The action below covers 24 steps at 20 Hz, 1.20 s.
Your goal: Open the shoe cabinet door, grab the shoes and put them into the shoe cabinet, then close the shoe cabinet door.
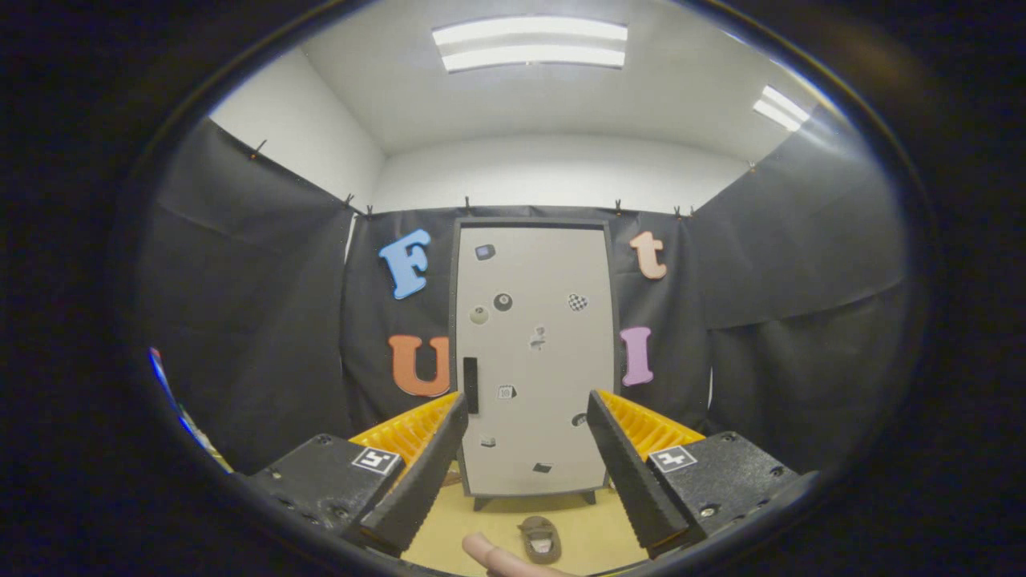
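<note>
1. A fingertip of a person shows nearest of all, low between the two fingers; the rest of the hand is cut off.
2. The hand-held gripper is released: its fingers stand wide apart, with nothing between them and nothing touching either pad. Each finger body carries a small square black-and-white marker.
3. A small dark slip-on shoe lies on the tan floor, just beside the fingertip and in the gap between the fingers. It seems to be a single shoe, sole down; its colour and material are hard to make out.
4. Beyond the shoe stands the tall light-grey shoe cabinet with a dark frame, raised on short dark feet. Its door is shut, so the inside is hidden.
5. A dark vertical bar handle sits by the door's left edge, just above the left finger's tip.
6. Several small stickers are scattered over the door; their designs are too small to tell.
7. Black cloth drapes the booth behind and to either side of the cabinet; above it are a white wall and ceiling strip lights.
8. A striped coloured object at the far left is cut off and cannot be identified.
</note>
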Each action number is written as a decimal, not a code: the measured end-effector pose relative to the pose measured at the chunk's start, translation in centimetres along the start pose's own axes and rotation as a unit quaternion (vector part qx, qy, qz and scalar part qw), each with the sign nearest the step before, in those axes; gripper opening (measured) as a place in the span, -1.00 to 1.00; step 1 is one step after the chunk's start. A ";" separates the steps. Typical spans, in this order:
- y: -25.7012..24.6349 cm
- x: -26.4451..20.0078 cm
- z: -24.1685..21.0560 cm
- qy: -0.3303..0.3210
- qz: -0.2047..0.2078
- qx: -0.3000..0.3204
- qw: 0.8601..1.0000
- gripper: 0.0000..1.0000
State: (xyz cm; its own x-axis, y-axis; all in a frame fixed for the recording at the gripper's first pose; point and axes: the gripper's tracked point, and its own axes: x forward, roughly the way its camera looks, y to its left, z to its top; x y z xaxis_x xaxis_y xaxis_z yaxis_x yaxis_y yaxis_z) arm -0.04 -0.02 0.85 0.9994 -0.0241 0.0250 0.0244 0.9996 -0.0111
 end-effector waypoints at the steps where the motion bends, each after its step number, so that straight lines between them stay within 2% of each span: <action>1: 0.2 0.6 -0.3 0.005 -0.001 0.001 1.000 0.96; 5: 0.6 3.7 -2.0 0.027 -0.006 0.002 1.000 0.96; 9: 2.0 9.2 -3.8 0.036 0.002 0.009 0.999 0.96; 11: 2.5 12.4 -5.5 0.062 0.000 0.013 0.998 0.95; 14: 5.0 17.8 -6.8 0.078 0.021 0.025 0.996 0.96; 19: 9.8 24.8 -9.7 0.118 0.064 0.009 0.991 0.97; 24: 12.2 28.5 -11.3 0.126 0.052 -0.019 0.991 0.96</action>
State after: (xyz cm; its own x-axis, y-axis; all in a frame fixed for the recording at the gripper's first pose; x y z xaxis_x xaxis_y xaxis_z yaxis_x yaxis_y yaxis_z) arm 28.98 11.36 -9.88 0.9711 0.0717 -0.2277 -0.0823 0.9959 -0.0376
